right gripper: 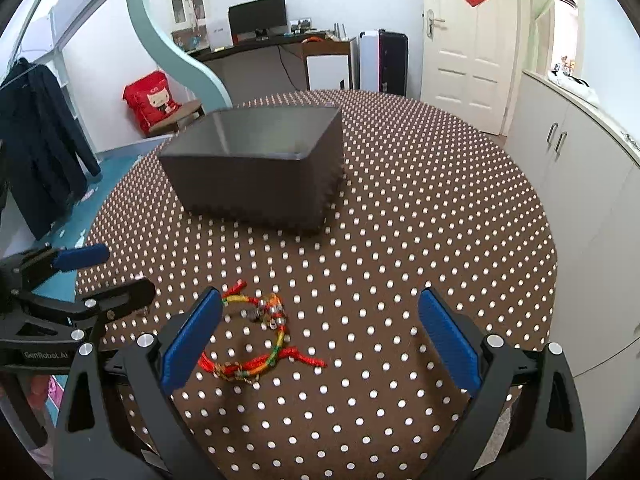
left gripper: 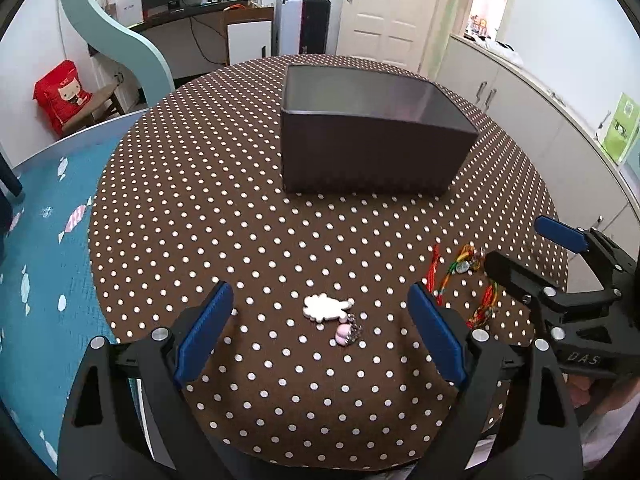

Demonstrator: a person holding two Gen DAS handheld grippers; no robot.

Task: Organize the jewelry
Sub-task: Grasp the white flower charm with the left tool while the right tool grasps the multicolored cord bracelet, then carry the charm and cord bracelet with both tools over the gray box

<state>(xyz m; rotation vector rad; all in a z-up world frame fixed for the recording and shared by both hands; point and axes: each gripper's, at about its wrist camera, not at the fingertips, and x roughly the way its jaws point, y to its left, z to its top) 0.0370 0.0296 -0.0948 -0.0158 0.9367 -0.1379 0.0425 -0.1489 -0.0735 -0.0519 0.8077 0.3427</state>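
Observation:
A dark grey open box (left gripper: pixel 372 136) stands on the round polka-dot table (left gripper: pixel 224 216); it also shows in the right wrist view (right gripper: pixel 260 164). A white charm with a pink and silver trinket (left gripper: pixel 332 314) lies between the fingers of my open left gripper (left gripper: pixel 320 332). A red and multicoloured braided bracelet with silver beads (right gripper: pixel 260 336) lies between the fingers of my open right gripper (right gripper: pixel 320 340), nearer the left finger. The bracelet also shows in the left wrist view (left gripper: pixel 460 276), partly hidden by the right gripper (left gripper: pixel 520 256). The left gripper shows at the left of the right wrist view (right gripper: pixel 116 272).
The table's front edge is close under both grippers. White cabinets (right gripper: pixel 580 184) stand to the right, and a blue patterned floor (left gripper: pixel 44 248) lies to the left. A desk with a monitor (right gripper: pixel 258 16) and a white door (right gripper: pixel 468 40) are behind the table.

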